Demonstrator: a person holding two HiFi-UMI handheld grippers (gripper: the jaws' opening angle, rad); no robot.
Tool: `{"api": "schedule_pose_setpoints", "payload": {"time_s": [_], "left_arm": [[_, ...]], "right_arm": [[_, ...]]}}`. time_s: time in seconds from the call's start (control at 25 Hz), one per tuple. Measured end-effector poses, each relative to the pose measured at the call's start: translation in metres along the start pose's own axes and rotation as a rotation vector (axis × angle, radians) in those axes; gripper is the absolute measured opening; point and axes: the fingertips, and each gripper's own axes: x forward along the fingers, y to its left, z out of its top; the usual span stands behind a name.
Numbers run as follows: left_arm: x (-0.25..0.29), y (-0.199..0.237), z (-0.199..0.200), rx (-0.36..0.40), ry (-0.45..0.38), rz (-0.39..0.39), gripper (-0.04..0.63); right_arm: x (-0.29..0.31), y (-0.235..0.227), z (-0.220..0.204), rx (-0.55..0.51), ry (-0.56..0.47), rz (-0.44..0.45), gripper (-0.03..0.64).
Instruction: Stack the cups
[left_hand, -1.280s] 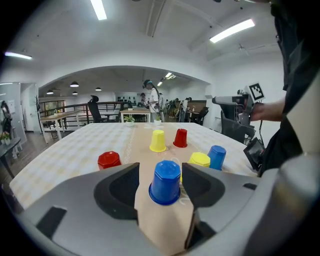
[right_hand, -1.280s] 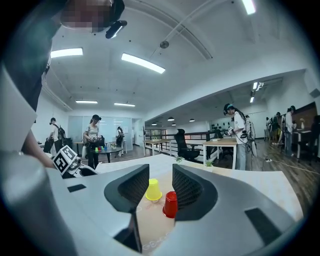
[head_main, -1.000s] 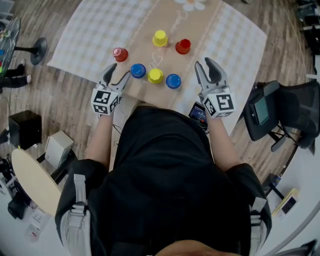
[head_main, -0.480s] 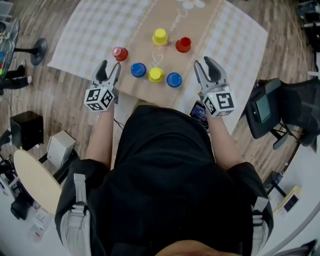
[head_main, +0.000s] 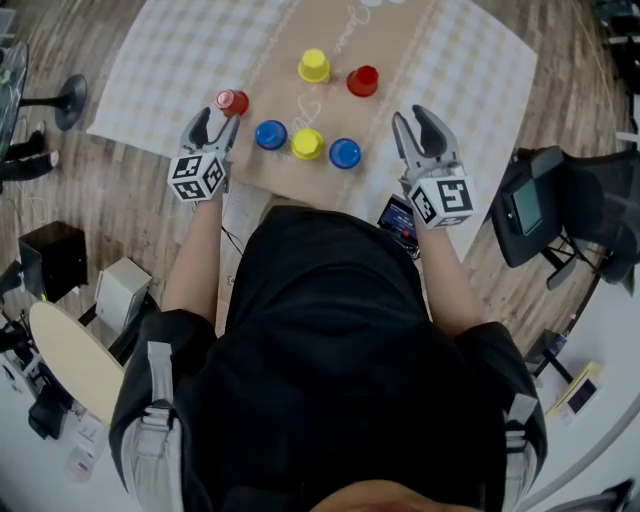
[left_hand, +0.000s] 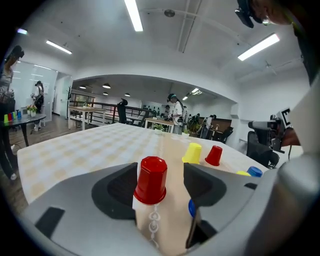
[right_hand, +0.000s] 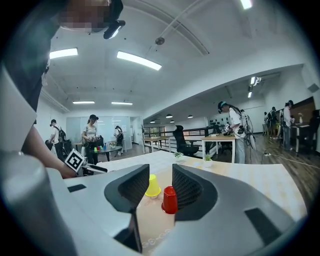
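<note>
Six upturned cups stand on the checked cloth (head_main: 180, 50): a red cup (head_main: 232, 101) at the left, a near row of blue (head_main: 270, 134), yellow (head_main: 307, 143) and blue (head_main: 345, 153), and a far yellow (head_main: 314, 66) and red (head_main: 363, 80). My left gripper (head_main: 214, 122) points at the left red cup (left_hand: 151, 180), which stands just beyond its tips. Its jaws are opening and nothing is pressed between them. My right gripper (head_main: 421, 125) hovers open right of the near row. In its own view the far yellow cup (right_hand: 152, 186) and far red cup (right_hand: 169, 199) lie well ahead.
A phone (head_main: 398, 222) lies at the cloth's near edge by my right wrist. A black chair (head_main: 560, 215) stands to the right, and a floor stand (head_main: 70, 100) and a round table (head_main: 65, 360) to the left. People and desks fill the background of both gripper views.
My left gripper has swung left, away from the near blue cup, and moved forward up to the left red cup. The right gripper has barely shifted.
</note>
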Motion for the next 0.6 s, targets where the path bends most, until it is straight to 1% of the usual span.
{"api": "schedule_pose_setpoints", "payload": {"time_s": [0.24, 0.44, 0.6], "left_arm": [[0.018, 0.003, -0.007, 0.007, 0.044, -0.004, 0.273], [0.029, 0.013, -0.013, -0.004, 0.074, 0.034, 0.272], [0.036, 0.014, -0.015, -0.004, 0.088, 0.040, 0.263]], "right_arm": [[0.003, -0.006, -0.007, 0.026, 0.012, -0.005, 0.150], [0.006, -0.004, -0.010, 0.037, 0.017, 0.004, 0.149], [0.009, -0.003, -0.011, 0.039, 0.024, 0.006, 0.147]]}}
